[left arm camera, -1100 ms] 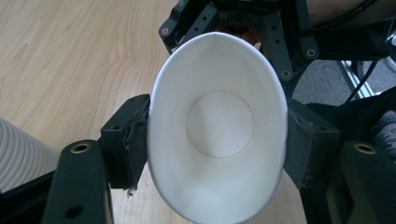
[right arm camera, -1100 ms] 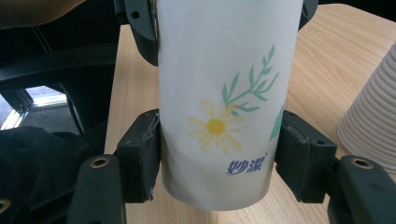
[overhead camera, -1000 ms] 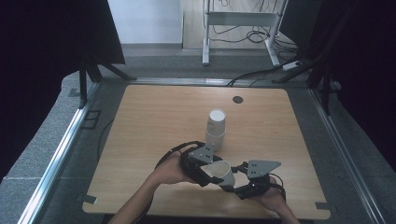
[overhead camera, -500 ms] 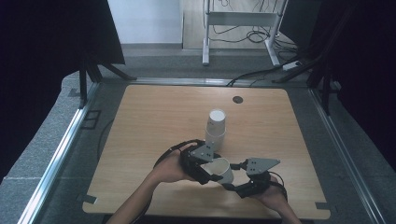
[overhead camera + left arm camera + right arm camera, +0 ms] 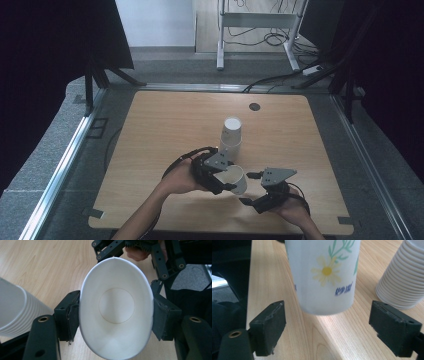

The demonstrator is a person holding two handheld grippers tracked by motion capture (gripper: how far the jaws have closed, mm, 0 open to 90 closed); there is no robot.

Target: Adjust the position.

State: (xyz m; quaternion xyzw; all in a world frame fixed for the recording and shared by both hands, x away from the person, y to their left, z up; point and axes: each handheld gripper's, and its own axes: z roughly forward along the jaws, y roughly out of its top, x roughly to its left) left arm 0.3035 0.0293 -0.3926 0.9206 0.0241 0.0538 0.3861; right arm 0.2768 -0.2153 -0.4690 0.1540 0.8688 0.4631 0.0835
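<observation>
My left gripper point(image 5: 227, 180) is shut on a white paper cup point(image 5: 236, 178) and squeezes its rim into an oval; the cup's mouth point(image 5: 116, 307) faces that gripper's camera. In the right gripper view the same cup point(image 5: 323, 275) shows a daisy print and hangs just above the wood, between and beyond the wide-apart jaws. My right gripper point(image 5: 248, 189) is open, just right of the cup, with nothing in it. A stack of upside-down paper cups point(image 5: 231, 134) stands on the table behind both grippers, also seen as a ribbed stack point(image 5: 404, 277) and at the left edge as a stack point(image 5: 15, 312).
The wooden table point(image 5: 165, 125) has a small dark round cap point(image 5: 255, 106) near its far edge. Cables point(image 5: 187, 155) trail from the left gripper across the wood. Metal rails and grey floor border the table.
The left gripper has turned the held cup slightly, and the right gripper has shifted a little closer below it. The stack has not moved.
</observation>
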